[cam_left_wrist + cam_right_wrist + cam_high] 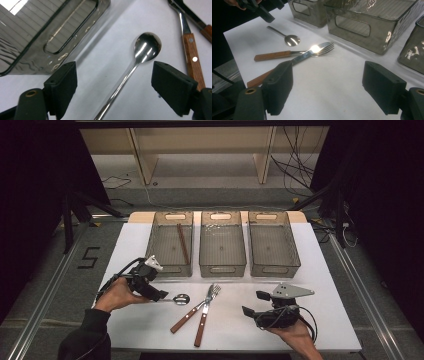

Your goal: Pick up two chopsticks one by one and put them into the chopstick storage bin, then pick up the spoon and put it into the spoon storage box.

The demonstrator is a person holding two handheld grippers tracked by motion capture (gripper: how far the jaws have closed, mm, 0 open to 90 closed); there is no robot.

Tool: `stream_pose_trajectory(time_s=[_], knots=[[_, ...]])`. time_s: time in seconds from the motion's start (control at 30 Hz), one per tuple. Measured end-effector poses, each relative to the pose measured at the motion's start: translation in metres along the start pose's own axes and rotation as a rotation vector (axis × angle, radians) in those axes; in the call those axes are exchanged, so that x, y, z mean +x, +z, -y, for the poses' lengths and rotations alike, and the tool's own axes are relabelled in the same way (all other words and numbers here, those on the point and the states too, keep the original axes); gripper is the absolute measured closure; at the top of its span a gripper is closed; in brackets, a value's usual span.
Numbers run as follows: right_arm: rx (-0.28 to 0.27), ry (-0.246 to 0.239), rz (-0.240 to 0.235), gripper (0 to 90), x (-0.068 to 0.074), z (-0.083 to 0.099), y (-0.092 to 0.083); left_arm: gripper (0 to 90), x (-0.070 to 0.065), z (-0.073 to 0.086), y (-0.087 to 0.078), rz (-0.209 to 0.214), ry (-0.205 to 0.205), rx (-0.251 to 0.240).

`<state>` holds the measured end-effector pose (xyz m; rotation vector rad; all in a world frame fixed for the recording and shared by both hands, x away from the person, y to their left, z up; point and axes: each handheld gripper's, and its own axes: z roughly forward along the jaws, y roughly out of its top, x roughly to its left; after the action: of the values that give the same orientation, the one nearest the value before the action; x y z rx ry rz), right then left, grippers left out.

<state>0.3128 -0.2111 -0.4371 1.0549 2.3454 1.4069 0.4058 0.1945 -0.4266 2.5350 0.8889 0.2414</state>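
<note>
**Spoon between open jaws, grip not yet made**

High view: spoon (176, 298) lies flat on the white worktop (330, 320), bowl to the right, handle running left under the left tool (161, 295). It sits just in front of the left-hand bin (158, 251), which holds a brown chopstick (183, 243). A wooden-handled fork (197, 307) and knife (205, 315) lie crossed just beside the spoon's bowl. The right tool (252, 303) hovers near the front right of the worktop, well apart from the cutlery, jaws spread with nothing between them.

Left gripper view: the left tool's jaws stand wide apart on either side of the spoon's (140, 62) thin handle, touching nothing. The handle runs up the middle of the gap to the polished bowl. The bin wall (50, 37) is near on one side and the fork's wooden handle (192, 56) near on the other.

Right gripper view: the right tool's jaws are likewise apart and empty; the spoon (287, 37) shows far off beyond the fork (294, 53) and knife (294, 60).

Judgement: the spoon looks to be all metal, so stiff, fairly light and not fragile, but smooth and slippery. The slim round handle lying flush on the worktop gives little to bite on and may roll or skid when pinched. The mid-handle, square across the pads, seems the best hold; the bowl would likely slip.
</note>
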Motion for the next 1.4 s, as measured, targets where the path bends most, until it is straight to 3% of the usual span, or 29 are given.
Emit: stream_pose_trajectory(time_s=[0.3, 0.7, 1.1, 1.3, 1.4], knots=[[-0.002, 0.003, 0.001, 25.4, 0.0, 0.001, -0.002, 20.5, -0.006, 0.001, 0.015, -0.007, 0.059, 0.092], [0.0, 0.005, -0.006, 25.4, -0.001, 0.002, -0.001, 20.9, -0.004, 0.005, 0.026, 0.002, 0.09, 0.147], [0.005, -0.005, -0.013, 25.6, 0.0, 0.001, 0.0, 39.8, -0.008, 0.005, 0.032, 0.021, 0.188, 0.219], [0.01, -0.01, -0.013, 25.8, 0.001, 0.001, 0.0, 49.7, -0.007, 0.004, 0.035, 0.032, 0.191, 0.239], [0.009, -0.011, -0.014, 25.8, 0.001, 0.001, 0.0, 54.8, -0.006, 0.004, 0.037, 0.046, 0.213, 0.272]])
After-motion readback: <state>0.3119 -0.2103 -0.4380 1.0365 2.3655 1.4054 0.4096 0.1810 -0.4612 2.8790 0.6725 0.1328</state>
